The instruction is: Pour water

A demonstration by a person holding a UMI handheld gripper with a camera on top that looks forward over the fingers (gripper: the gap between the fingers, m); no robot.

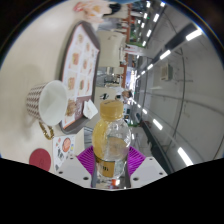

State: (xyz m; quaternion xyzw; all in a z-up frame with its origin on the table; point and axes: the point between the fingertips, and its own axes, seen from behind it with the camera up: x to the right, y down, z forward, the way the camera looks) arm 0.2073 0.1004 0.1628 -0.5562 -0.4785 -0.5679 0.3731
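Between the claw's (110, 163) two pink pads sat a clear bottle (111, 138), squeezed tight and tipped over. Yellowish water filled part of it. Beside it, just ahead of the fingers, was a white cup (48, 102), also seen tipped.

A large hall or office, with rows of ceiling lights (165, 65)

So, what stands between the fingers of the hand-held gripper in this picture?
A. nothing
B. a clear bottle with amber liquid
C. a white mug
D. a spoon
B: the clear bottle with amber liquid stands between the two fingers of the hand-held gripper, while the white mug is off to one side, beyond the fingers.
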